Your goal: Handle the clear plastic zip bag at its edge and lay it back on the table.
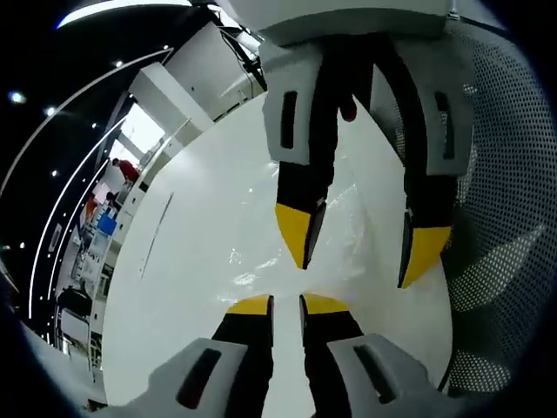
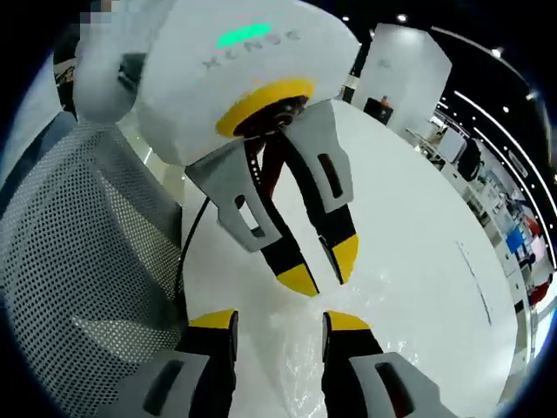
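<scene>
**Onlooker:** Zip bag (image 1: 348, 226) lies crinkled on the white table (image 1: 191, 261), directly under both tools. Clear plastic on white, so its outline is hard to trace; I go mostly by the glints.

**Note-taker:** Where do the two tools stand?

**Onlooker:** They face each other across the bag. In the left gripper view, the left gripper (image 1: 285, 304) rises from below, yellow tips nearly together, just at the near edge of the plastic. The right gripper (image 1: 355, 248) comes down from above, jaws parted wide, tips low over the bag.

**Note-taker:** Is the left one pinching the edge?

**Onlooker:** Possibly. The jaws look clenched to a thin slit and the crumpled edge runs right up to them, but I cannot see plastic between the pads. In the right gripper view, the left gripper (image 2: 322, 266) also shows its tips close together, just above the wrinkled film (image 2: 313, 348).

**Note-taker:** And the right?

**Onlooker:** Right gripper (image 2: 280, 320) stands released, gap plain, nothing in it.

**Note-taker:** Progress?

**Onlooker:** Bag seems down on the table, not hanging. My guess: either the lay-down is nearly finished, or the edge grasp is only starting. Left tool needs to let go and clear off either way. A mesh chair (image 1: 505, 218) stands beside the table.
</scene>
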Tool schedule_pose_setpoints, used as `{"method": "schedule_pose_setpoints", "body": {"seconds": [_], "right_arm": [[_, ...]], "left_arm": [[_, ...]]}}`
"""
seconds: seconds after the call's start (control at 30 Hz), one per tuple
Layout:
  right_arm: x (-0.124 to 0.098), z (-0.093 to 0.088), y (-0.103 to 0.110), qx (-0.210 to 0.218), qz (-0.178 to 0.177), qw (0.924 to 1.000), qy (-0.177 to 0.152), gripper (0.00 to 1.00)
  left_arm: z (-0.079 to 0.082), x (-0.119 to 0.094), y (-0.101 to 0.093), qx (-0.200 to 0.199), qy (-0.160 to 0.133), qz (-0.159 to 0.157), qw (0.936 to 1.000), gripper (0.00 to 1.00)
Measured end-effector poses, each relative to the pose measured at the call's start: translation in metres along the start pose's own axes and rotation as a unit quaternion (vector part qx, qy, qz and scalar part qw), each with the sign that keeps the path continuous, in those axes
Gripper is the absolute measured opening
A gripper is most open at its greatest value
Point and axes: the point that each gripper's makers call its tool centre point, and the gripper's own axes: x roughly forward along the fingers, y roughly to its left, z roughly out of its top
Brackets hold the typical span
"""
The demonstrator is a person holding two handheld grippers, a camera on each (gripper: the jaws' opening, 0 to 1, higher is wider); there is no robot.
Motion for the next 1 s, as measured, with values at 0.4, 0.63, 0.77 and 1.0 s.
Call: {"method": "schedule_pose_setpoints", "body": {"seconds": [0.4, 0.63, 0.77, 1.0], "right_arm": [[-0.001, -0.01, -0.017, -0.023, -0.038, 0.9987, 0.024, 0.04], [0.001, -0.021, -0.022, 0.023, -0.049, 0.998, 0.033, 0.09], [0.005, -0.022, -0.027, 0.079, -0.064, 0.9943, 0.03, 0.18], [0.018, -0.027, -0.033, 0.116, -0.081, 0.9891, 0.039, 0.21]], "left_arm": [[0.003, 0.003, -0.004, -0.005, 0.002, -0.011, 0.9999, 0.0], [-0.003, 0.001, -0.004, -0.024, 0.008, -0.005, 0.9997, 0.0], [-0.006, -0.003, -0.002, -0.043, 0.007, 0.0, 0.999, 0.0], [-0.015, -0.01, -0.002, -0.061, 0.015, 0.008, 0.998, 0.0]]}}
